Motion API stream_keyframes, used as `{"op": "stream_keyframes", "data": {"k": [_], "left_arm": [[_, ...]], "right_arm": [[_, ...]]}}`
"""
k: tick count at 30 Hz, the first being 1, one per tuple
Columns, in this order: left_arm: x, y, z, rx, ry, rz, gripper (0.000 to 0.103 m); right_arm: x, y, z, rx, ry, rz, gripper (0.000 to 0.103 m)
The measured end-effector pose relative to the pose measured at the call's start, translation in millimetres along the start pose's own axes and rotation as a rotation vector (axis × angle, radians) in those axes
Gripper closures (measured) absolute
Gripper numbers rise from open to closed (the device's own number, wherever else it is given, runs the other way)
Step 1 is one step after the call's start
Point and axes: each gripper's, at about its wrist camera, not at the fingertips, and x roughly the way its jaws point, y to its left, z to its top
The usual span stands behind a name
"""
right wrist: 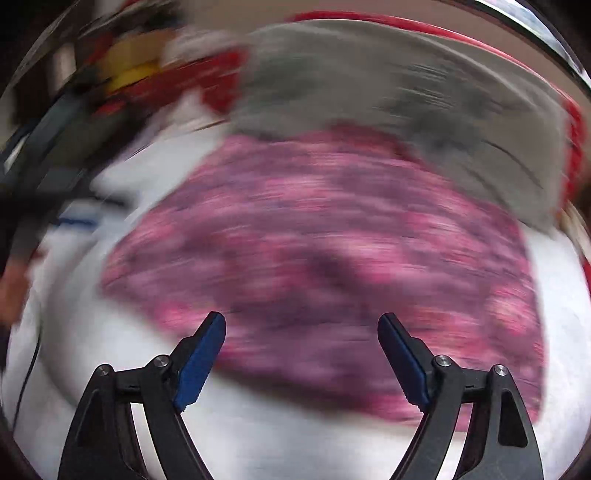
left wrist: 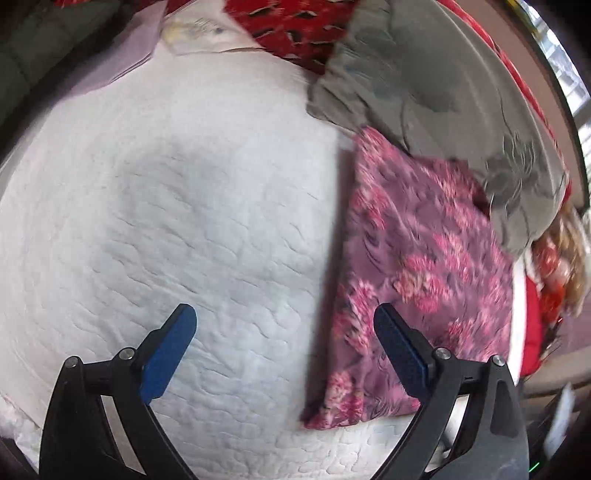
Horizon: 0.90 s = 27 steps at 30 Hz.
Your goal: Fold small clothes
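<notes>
A folded purple cloth with pink flowers (left wrist: pixel 417 273) lies flat on the white quilted bed cover (left wrist: pixel 177 221), right of centre in the left wrist view. My left gripper (left wrist: pixel 284 321) is open and empty above the cover, its right finger over the cloth's left edge. In the blurred right wrist view the same cloth (right wrist: pixel 325 266) fills the middle. My right gripper (right wrist: pixel 301 325) is open and empty, hovering over the cloth's near edge.
A grey flowered fabric (left wrist: pixel 436 92) lies behind the purple cloth and overlaps its far corner; it also shows in the right wrist view (right wrist: pixel 399 96). Red patterned fabric (left wrist: pixel 291 26) lies at the back. A white folded item (left wrist: pixel 199 33) lies at the far end.
</notes>
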Motion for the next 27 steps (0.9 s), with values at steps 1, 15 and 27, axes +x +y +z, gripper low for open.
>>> {"op": "stream_keyframes", "data": {"k": [1, 15, 27], "left_arm": [[-3, 5, 3, -0.013, 0.003, -0.003, 0.005], [17, -1, 35, -0.041, 0.131, -0.162, 0.005], [80, -72, 70, 0.014, 0.293, -0.296, 0.006]], "right_arm": [[4, 14, 0, -0.044, 0.001, 0.002, 0.017], [60, 114, 30, -0.374, -0.083, -0.261, 0.087], [11, 72, 39, -0.238, -0.266, -0.179, 0.098]]}}
